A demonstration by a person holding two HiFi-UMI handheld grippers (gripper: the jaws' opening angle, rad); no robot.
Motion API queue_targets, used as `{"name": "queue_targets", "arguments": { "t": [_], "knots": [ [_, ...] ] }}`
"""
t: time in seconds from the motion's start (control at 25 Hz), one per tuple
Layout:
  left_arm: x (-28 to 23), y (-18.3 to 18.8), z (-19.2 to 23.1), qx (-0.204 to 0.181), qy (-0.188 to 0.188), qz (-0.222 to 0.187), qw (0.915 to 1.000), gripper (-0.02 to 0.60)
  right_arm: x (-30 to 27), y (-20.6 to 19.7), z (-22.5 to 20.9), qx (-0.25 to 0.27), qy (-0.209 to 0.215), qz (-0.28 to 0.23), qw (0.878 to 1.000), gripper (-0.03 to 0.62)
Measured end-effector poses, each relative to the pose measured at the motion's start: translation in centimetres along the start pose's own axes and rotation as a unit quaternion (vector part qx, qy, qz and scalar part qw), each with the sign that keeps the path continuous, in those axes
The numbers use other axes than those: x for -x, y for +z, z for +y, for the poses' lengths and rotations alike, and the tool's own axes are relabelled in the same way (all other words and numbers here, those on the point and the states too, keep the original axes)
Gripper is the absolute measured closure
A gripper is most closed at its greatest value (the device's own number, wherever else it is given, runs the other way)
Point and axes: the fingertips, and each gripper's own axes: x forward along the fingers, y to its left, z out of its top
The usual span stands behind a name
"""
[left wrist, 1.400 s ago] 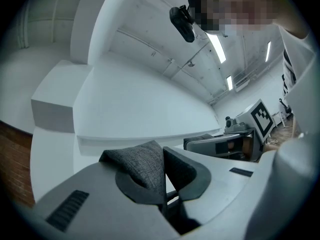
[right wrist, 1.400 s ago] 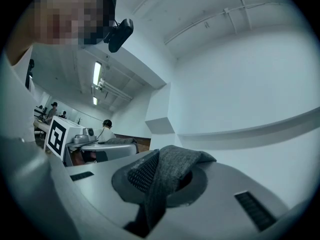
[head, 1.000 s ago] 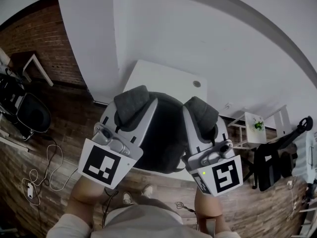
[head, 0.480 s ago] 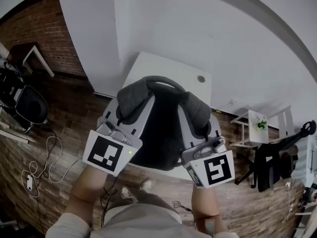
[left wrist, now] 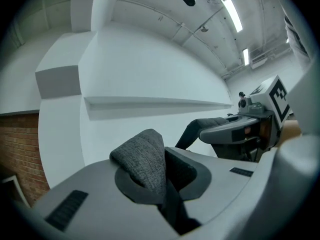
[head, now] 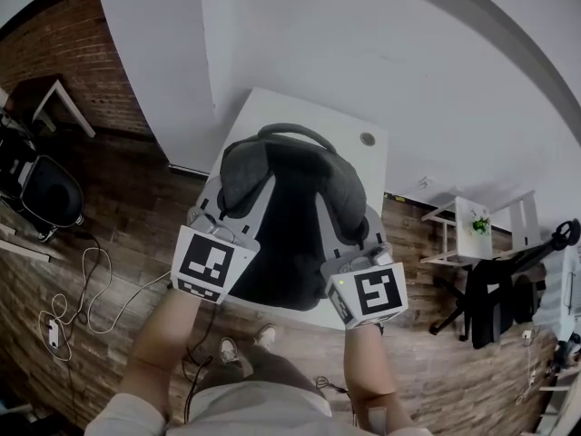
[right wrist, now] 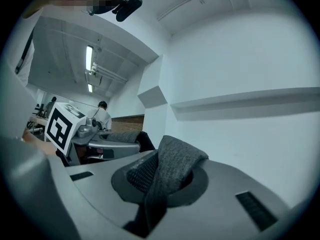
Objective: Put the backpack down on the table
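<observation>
the backpack (head: 289, 234), dark and soft, lies strap side up over the small white table (head: 304, 114), with its carry handle (head: 295, 133) toward the far edge, near a round cable hole (head: 367, 139) in the top; the head view does not show whether it rests on the table or hangs just above it. the left gripper (head: 241, 178) is clenched on the left shoulder strap (left wrist: 145, 156): in the left gripper view the grey woven strap bunches up out of the gap between the two closed jaws. the right gripper (head: 350, 196) is clamped the same way on the right shoulder strap (right wrist: 170, 166), with a fold of it, mesh lining showing, squeezed between its jaws. the grippers sit side by side, one on each side of the pack, marker cubes nearest the person. each gripper view shows the other gripper off to one side against a plain white wall. around the table are a wood-plank floor (head: 136, 243), a brick wall (head: 82, 71), a black office chair (head: 50, 193) and loose cables (head: 77, 298) at left, and a white shelf unit (head: 454, 243) with a small plant (head: 474, 227) at right
</observation>
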Motion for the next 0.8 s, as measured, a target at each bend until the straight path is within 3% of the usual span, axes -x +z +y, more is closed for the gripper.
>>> {"name": "queue_targets", "arguments": {
  "t": [0.24, 0.8],
  "knots": [
    [-2.4, -3.7, 0.1, 0.003, 0.002, 0.036, 0.9994, 0.541, -0.8, -2.9, -1.4, -0.017, -0.009, 0.022, 1.0, 0.54],
    [-6.6, -12.9, -0.7, 0.076, -0.013, 0.122, 0.9895, 0.523, -4.2, -14.2, -3.9, -0.037, 0.006, 0.14, 0.989, 0.539]
  ]
}}
